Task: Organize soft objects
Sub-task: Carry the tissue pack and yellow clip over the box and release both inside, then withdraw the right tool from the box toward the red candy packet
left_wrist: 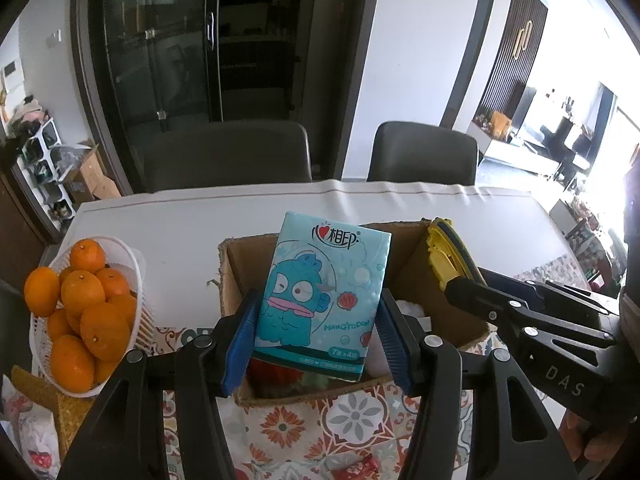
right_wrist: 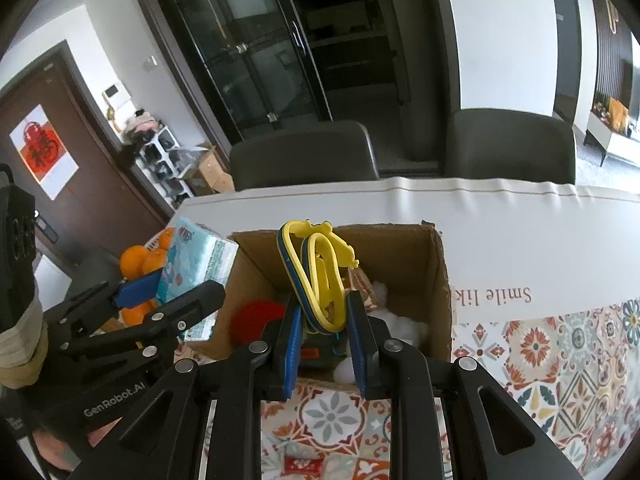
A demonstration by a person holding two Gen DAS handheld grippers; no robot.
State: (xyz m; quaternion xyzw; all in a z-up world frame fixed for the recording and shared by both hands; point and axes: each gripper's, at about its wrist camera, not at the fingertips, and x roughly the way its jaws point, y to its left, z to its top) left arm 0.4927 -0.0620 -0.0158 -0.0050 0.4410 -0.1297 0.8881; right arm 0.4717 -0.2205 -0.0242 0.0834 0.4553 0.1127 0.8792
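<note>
The left hand-held gripper (left_wrist: 318, 330) is clenched on a pale blue tissue pack (left_wrist: 322, 300) printed with a blue cartoon fish, its blue pads (left_wrist: 244, 334) pressing the pack's two long sides. The pack stands upright and hangs over the near-left part of an open cardboard box (left_wrist: 236, 280), its lower edge at about the level of the box's near rim. The right hand-held gripper (right_wrist: 325, 336) is clamped on a yellow and dark blue ring-shaped item (right_wrist: 316, 276), which looks like a folded or looped soft piece held edge-on; what exactly it is I cannot tell. It is held above the middle of the cardboard box (right_wrist: 436, 272), with its upper end rising past the far wall in the right wrist view. Inside the box lie something red (right_wrist: 256, 316) at the left and white fluffy material (right_wrist: 400, 326) at the right; both are partly hidden. The box sits on a desk (left_wrist: 180, 224) covered with a white cloth (right_wrist: 500, 220) and, nearer the cameras, a patterned tile-print mat (right_wrist: 560, 352). To the left of the box, a white slatted basket (left_wrist: 134, 280) holds a pile of oranges (left_wrist: 88, 308). Two dark chairs (left_wrist: 228, 156) stand behind the desk's far edge, in front of a black glass-door cabinet (left_wrist: 180, 40).
</note>
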